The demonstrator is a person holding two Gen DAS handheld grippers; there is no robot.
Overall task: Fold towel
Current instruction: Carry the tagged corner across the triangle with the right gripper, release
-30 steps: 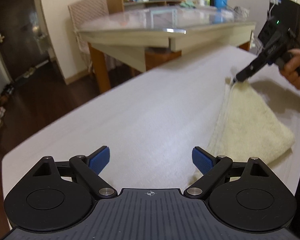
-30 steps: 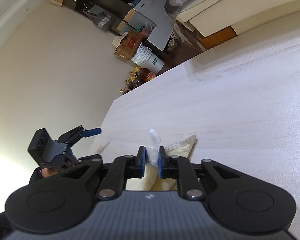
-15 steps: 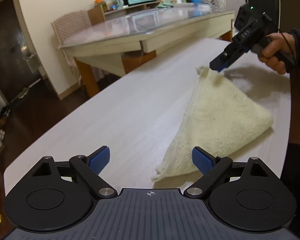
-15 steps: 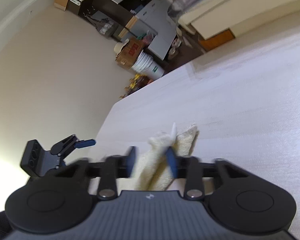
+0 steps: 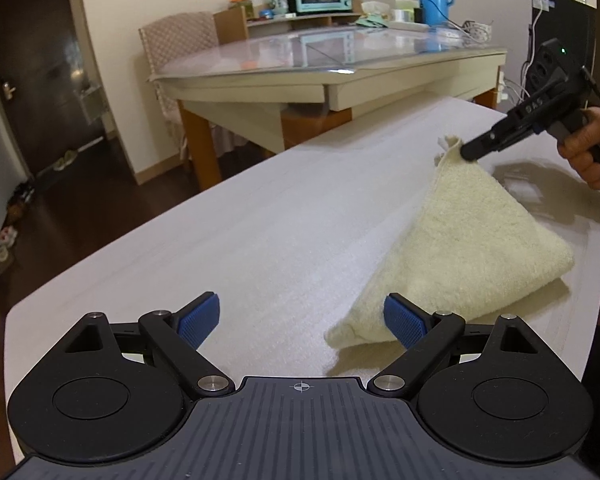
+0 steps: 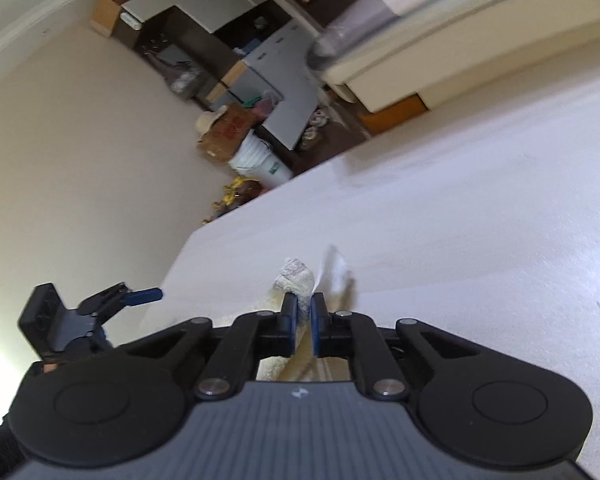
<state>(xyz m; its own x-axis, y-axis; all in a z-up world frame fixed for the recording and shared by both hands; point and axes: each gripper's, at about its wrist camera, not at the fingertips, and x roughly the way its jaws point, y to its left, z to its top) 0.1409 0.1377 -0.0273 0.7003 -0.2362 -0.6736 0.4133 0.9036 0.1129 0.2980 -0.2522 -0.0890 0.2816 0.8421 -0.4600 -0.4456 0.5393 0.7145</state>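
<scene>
- Your right gripper [image 6: 304, 322] is clamped on a corner of the towel [image 5: 472, 248] — that corner is lifted off the table [image 5: 228, 240].
- The rest of the towel lies on the table, sloping down from the pinch.
- Your left gripper [image 5: 302, 320] is spread wide and empty, with the towel's near corner just beside its right pad.
</scene>
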